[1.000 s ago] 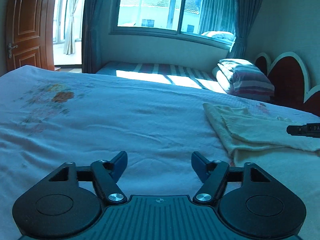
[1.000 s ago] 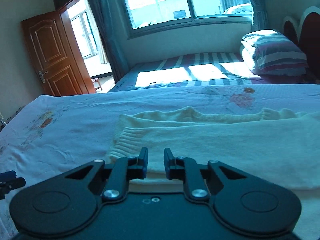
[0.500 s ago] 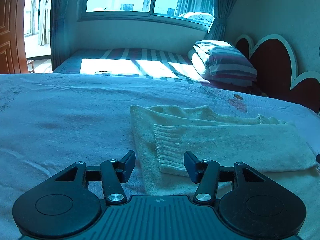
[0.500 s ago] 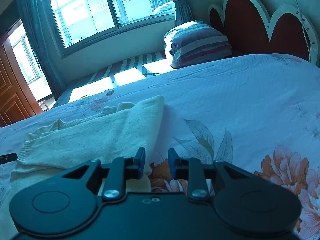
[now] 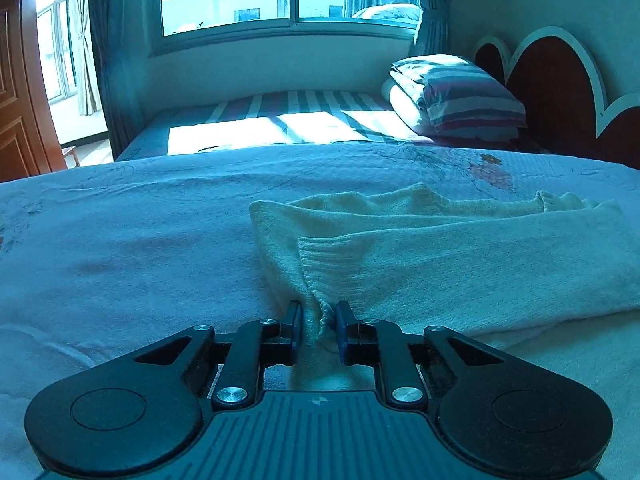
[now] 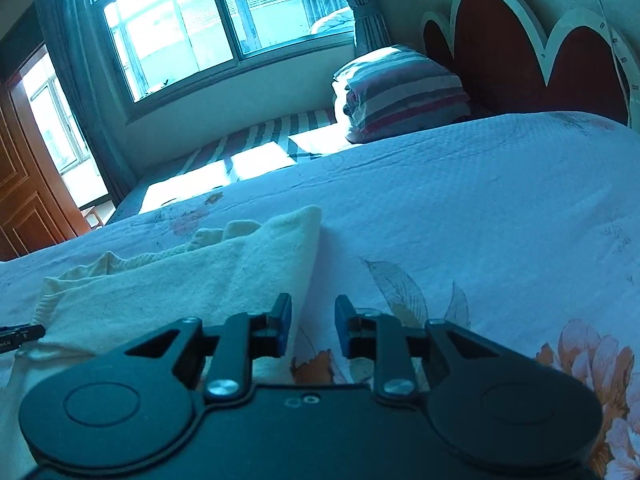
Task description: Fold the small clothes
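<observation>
likely snag: left gripper (image 5: 318, 330) pinches only the ribbed hem of the cream sweater (image 5: 460, 252) lying near the striped pillow (image 5: 456, 96), while right gripper (image 6: 310, 326), spread, holds nothing, so a lift could drag it askew.

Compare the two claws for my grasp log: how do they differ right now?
The left claw is shut on the sweater at its ribbed corner; the right claw is open with nothing between its jaws. The left sits at the sweater's left end, the right at its right edge, over the bedspread. Both are low, near the bed.
</observation>
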Motion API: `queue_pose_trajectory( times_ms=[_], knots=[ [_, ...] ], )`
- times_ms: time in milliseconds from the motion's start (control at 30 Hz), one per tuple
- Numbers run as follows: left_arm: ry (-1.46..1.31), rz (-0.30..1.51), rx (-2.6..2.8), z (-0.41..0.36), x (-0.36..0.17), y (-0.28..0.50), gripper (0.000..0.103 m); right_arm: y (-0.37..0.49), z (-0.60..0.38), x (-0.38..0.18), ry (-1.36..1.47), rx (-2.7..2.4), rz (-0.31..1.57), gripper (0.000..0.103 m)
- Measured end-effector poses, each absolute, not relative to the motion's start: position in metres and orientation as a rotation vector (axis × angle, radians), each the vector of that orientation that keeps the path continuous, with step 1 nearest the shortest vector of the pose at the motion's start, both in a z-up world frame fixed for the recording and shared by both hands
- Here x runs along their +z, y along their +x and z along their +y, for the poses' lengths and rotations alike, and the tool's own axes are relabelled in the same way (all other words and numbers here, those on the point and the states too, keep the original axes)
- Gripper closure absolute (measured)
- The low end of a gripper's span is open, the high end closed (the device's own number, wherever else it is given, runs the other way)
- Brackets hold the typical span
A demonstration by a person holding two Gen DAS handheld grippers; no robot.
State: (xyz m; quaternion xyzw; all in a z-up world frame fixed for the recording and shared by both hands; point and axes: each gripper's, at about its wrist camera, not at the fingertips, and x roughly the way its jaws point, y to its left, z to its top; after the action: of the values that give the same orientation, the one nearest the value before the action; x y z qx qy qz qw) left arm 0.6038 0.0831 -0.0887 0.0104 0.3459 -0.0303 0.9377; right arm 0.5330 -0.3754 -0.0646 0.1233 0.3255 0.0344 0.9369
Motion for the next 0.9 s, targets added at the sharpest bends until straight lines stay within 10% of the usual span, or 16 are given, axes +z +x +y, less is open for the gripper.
queue_pose_trajectory(
  times_ms=[167, 333, 900],
  knots=[
    [0.008, 0.658, -0.052, 0.083, -0.077, 0.609, 0.086, 0.552, -0.369, -0.066, 0.201, 0.068, 0.677, 0.078],
    [-0.015, 0.706, -0.004, 0.085, -0.097, 0.639, 0.027, 0.602, -0.372, -0.063, 0.187, 0.020, 0.701, 0.074],
    [0.001, 0.786, -0.022, 0.079, -0.097, 0.607, 0.022, 0.572, -0.366, -0.069, 0.108, 0.062, 0.779, 0.058]
  ],
)
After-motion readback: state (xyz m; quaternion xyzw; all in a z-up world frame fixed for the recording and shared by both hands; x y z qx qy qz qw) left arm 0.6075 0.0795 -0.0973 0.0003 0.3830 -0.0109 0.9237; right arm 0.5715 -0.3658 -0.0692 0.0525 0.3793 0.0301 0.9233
